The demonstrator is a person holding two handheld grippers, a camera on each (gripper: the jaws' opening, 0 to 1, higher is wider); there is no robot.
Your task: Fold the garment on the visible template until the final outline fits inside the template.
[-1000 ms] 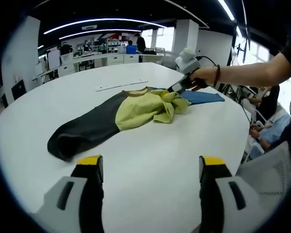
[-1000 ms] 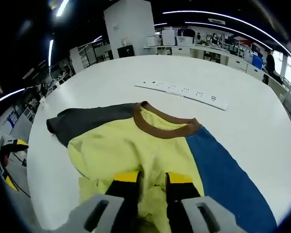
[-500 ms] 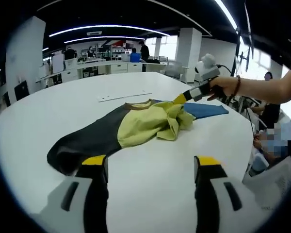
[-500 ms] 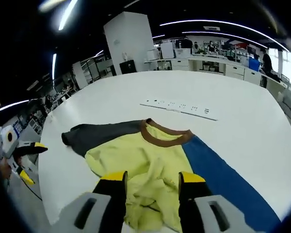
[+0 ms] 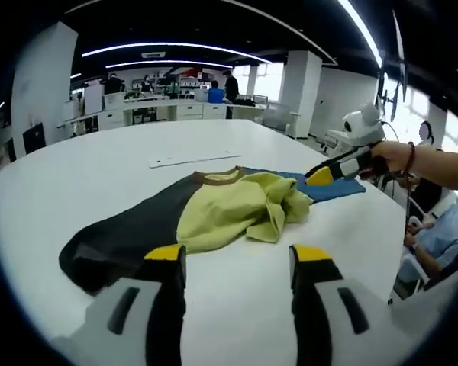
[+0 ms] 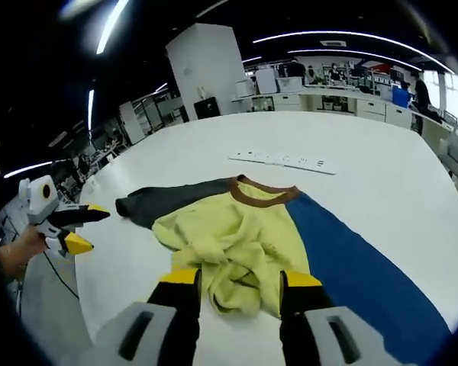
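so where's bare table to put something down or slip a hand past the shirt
The white table is bare beyond the power strip and to the right of the blue sleeve. In the left gripper view, bare table lies between the garment and the left gripper. The bunched yellow middle, just ahead of the right gripper, is crowded.

right gripper [image 6: 233, 284] off the garment [image 6: 240, 240], jaws now apart, pulled back toward lower frame, yellow fabric left bunched
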